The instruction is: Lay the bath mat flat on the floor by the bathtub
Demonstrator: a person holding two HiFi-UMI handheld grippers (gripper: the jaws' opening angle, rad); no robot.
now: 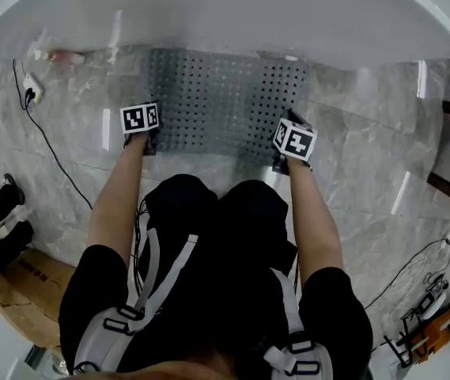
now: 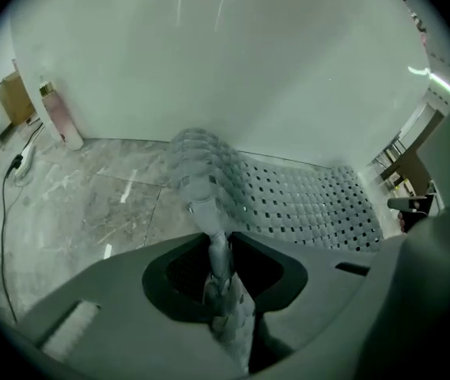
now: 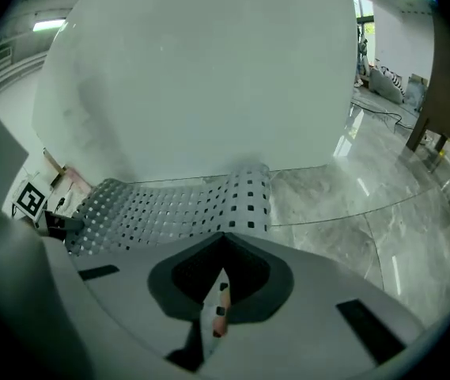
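1. One grey, perforated bath mat [image 1: 225,101] lay in the upper middle of the head view, on the marble floor [image 1: 367,180] against the one white bathtub [image 1: 225,14].
2. Its long axis ran left to right across the frame, along the tub's side.
3. There were two grippers. The left gripper [image 1: 147,139] pinched the mat's near left corner, which was bunched upward. The right gripper [image 1: 286,155] pinched the near right edge.
4. One pink bottle [image 1: 65,55] lay at upper left.
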